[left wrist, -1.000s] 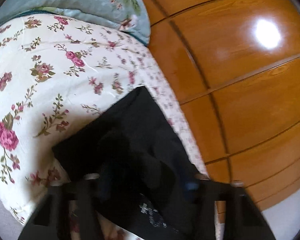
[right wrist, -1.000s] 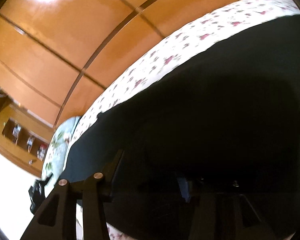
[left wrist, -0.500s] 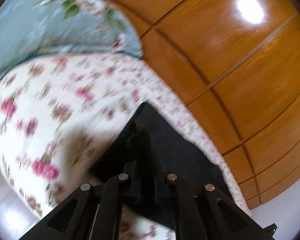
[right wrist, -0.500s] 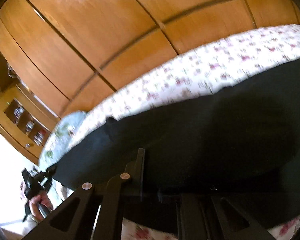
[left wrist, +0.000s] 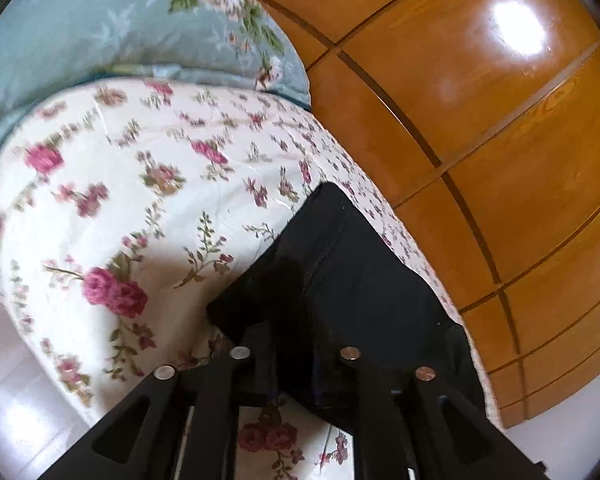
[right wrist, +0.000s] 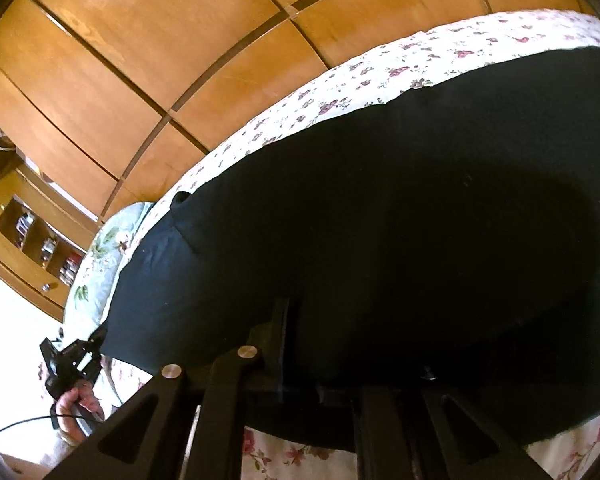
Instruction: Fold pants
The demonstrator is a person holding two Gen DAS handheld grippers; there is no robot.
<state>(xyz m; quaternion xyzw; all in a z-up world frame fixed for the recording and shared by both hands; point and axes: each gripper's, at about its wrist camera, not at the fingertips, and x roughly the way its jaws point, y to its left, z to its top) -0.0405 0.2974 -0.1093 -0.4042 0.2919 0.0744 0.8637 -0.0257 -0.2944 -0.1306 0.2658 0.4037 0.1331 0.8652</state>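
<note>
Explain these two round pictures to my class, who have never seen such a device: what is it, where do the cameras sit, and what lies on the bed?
There is no robot here. A person holds a hand tool with two jaws in each hand. Each tool carries a wide-angle camera looking along its jaws, which is why the pictures are round and bent. One picture comes from the left gripper, the other from the right gripper. The right view also catches the person's hand holding the left tool. The bed has a floral bedspread and a blue-green pillow, with wooden panelling behind. Black pants lie on the bedspread. The jaws of both tools are opening with black cloth between them. It is too dark to tell whether they pinch it.
</note>
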